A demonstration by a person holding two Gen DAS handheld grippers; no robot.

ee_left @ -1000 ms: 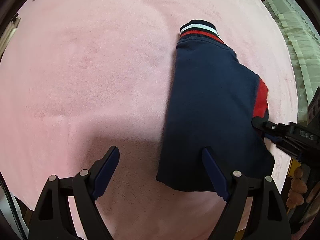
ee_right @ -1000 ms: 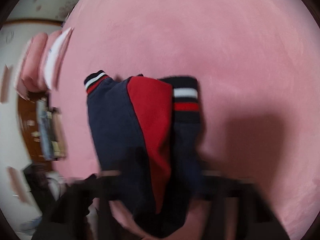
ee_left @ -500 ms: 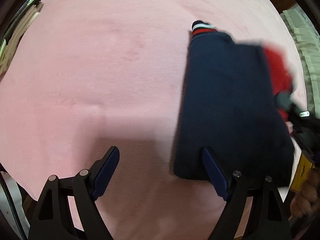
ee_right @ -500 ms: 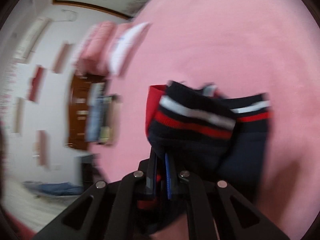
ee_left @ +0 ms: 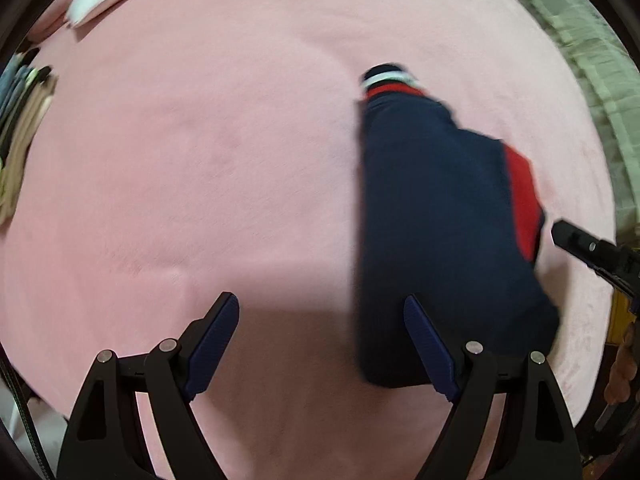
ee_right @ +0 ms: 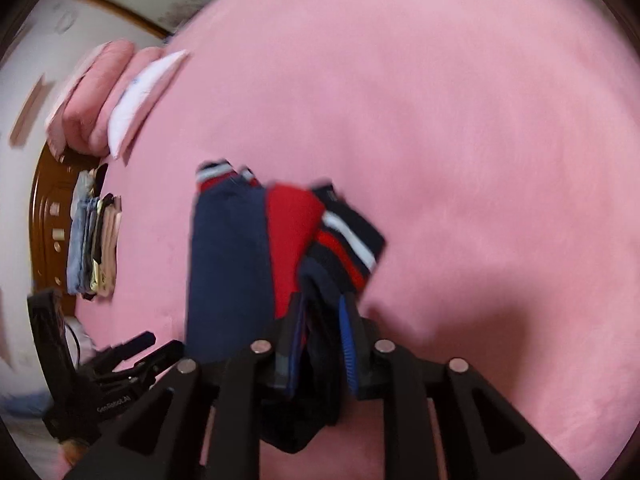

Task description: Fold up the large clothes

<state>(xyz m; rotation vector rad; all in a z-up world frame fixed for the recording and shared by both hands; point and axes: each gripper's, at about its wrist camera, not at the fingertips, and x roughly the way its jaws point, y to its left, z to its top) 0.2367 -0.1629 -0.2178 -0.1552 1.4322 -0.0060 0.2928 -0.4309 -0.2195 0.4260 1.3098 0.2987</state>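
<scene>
A navy and red garment (ee_left: pixel 432 220) with striped cuffs lies folded lengthwise on the pink bed (ee_left: pixel 200 160). My left gripper (ee_left: pixel 320 302) hovers open over its near left edge, one finger above the navy cloth and one above the blanket, holding nothing. In the right wrist view the garment (ee_right: pixel 228 260) runs away from me, and a striped cuff (ee_right: pixel 348 248) sticks out just ahead of my right gripper (ee_right: pixel 322 300). The right jaws are opening, with dark sleeve fabric bunched between the pads and still touching them. My right gripper (ee_left: pixel 576 240) shows at the garment's red edge.
A stack of folded clothes (ee_right: pixel 92 240) sits at the bed's left edge by a wooden headboard (ee_right: pixel 48 208). Pink and white pillows (ee_right: pixel 100 92) lie beyond it. A hand (ee_left: pixel 624 360) shows at the right rim. Pink blanket (ee_right: pixel 480 120) spreads wide to the right.
My right gripper swung the striped sleeve up and over toward the garment's body, and its jaws now stand slightly wider. The left gripper stayed open and drifted a little over the bed.
</scene>
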